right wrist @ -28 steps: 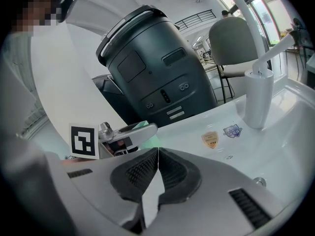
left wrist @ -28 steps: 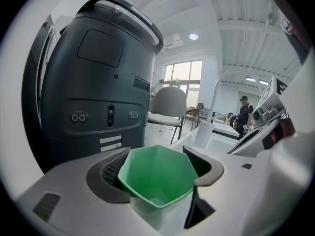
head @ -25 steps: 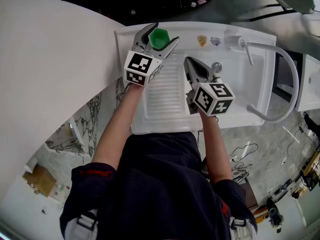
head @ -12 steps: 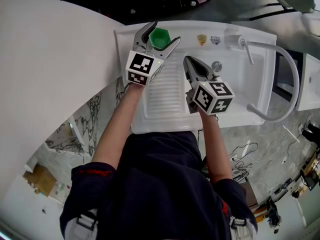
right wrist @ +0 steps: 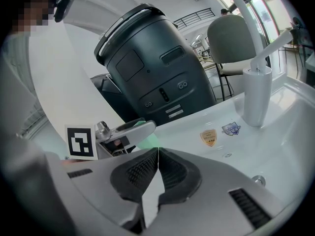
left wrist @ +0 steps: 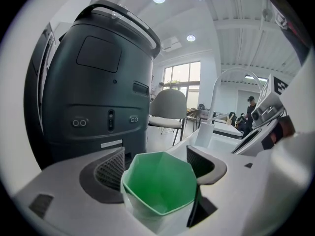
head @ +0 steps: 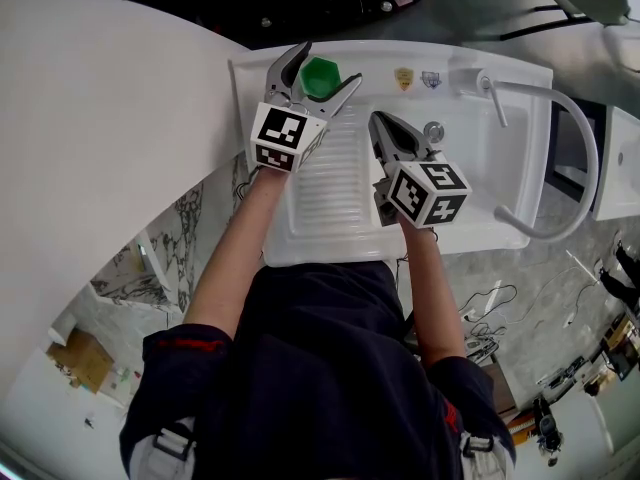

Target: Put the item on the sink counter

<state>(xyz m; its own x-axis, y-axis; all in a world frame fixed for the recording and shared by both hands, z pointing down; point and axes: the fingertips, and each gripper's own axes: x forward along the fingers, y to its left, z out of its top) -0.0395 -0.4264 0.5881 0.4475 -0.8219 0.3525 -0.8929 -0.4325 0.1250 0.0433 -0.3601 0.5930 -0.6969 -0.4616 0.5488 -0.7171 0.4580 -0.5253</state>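
Green cup [head: 319, 76] stands upright on the sink bench [head: 380, 60], so left tongs [head: 333, 63] are opening around it, apparently releasing; right tongs [head: 377, 120] clenched empty, idle.

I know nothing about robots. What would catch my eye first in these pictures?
A bright green cup stands on the white sink counter between the opening jaws of the left gripper. The right gripper, shut and empty, hangs over the ribbed basin, and a big dark machine looms behind the sink.
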